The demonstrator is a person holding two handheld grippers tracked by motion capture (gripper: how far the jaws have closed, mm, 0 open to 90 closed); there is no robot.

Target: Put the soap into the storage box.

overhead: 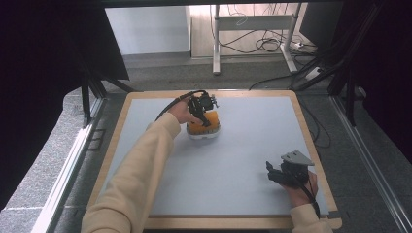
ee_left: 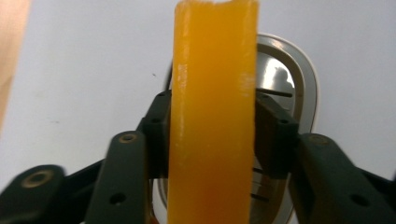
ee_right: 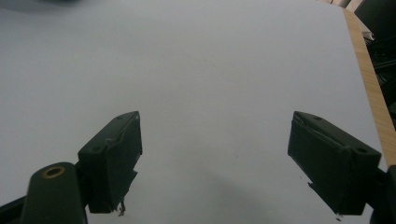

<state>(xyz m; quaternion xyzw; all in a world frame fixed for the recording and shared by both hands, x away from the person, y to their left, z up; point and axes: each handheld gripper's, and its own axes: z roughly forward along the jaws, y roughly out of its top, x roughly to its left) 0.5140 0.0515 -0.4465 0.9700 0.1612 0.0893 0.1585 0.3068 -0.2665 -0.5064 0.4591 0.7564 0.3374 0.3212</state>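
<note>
Left claw (ee_left: 212, 126) clamps orange piece (ee_left: 212, 116) between jaws.

The table (overhead: 145, 99) has a pale wooden rim and a flat, light grey top that covers almost all of it. One thing rests directly on this top: a white oval base (overhead: 203, 134) with an orange part (overhead: 204, 127) above it. It stands toward 11 o'clock from the middle of the top, near the far edge. In the left gripper view the base (ee_left: 306, 93) shows a shiny metal inside with dark slots, and the orange part (ee_left: 212, 116) stands upright before it. The grey surface around is plain, with only small specks.
</note>
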